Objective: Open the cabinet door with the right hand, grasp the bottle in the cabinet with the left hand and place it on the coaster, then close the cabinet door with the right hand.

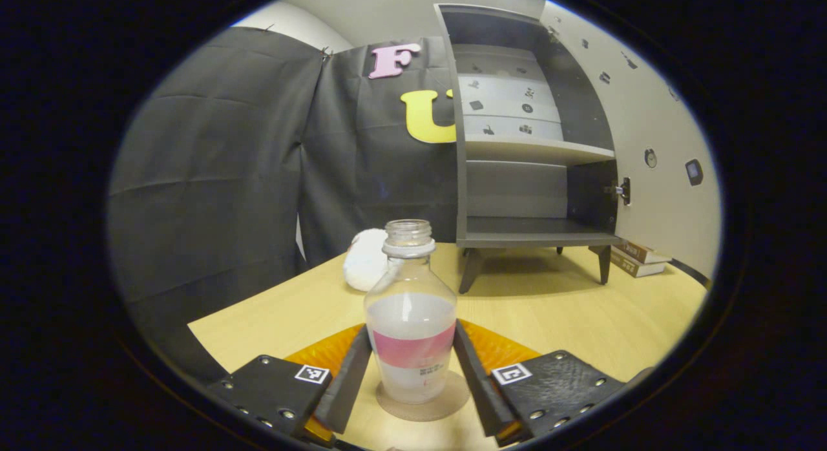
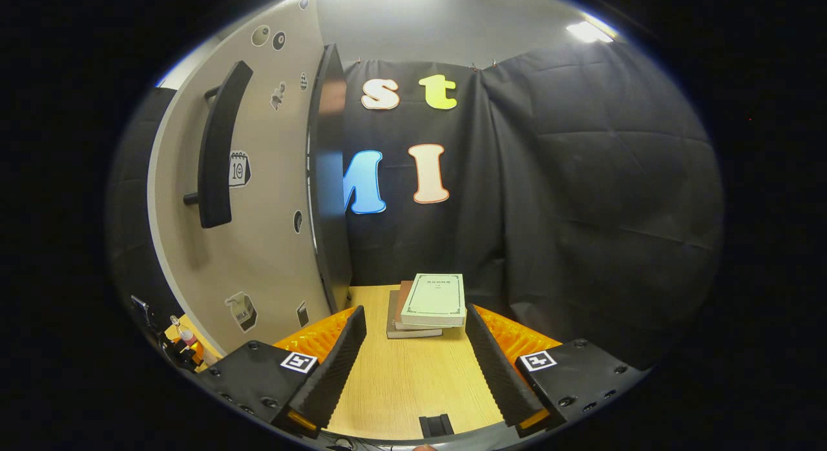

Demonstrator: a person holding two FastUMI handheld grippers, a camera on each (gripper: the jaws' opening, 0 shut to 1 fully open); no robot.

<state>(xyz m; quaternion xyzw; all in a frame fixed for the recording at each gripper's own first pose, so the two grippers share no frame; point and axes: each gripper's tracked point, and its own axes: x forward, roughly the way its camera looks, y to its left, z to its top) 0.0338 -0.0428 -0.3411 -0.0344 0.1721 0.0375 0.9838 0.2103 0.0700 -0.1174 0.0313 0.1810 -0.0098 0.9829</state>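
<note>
Currently the left gripper [image 1: 411,373] has its fingers [image 1: 349,373] on both sides of the bottle [image 1: 410,315]; they sit right at its lower body, but whether they press it or have a hair of gap I cannot tell. Bottle stands upright on the round coaster [image 1: 423,406] on the counter [image 1: 581,309], no cap on it, label band around the middle. A white fluffy thing [image 1: 364,259] sits just behind it to the left. Cabinet [image 1: 517,147] is further back on the counter, door [image 1: 652,134] swung open to the right, shelves bare, books [image 1: 636,257] beside its right leg. Open counter between bottle and cabinet.

Right gripper [image 2: 413,367]: fingers spread wide, holding nothing, over bare counter. Stack of books [image 2: 429,302] lies just ahead between the finger lines. Cabinet door stands close on the left, its edge [image 2: 329,179] toward the camera, with the dark bar handle [image 2: 216,147] on its face.
</note>
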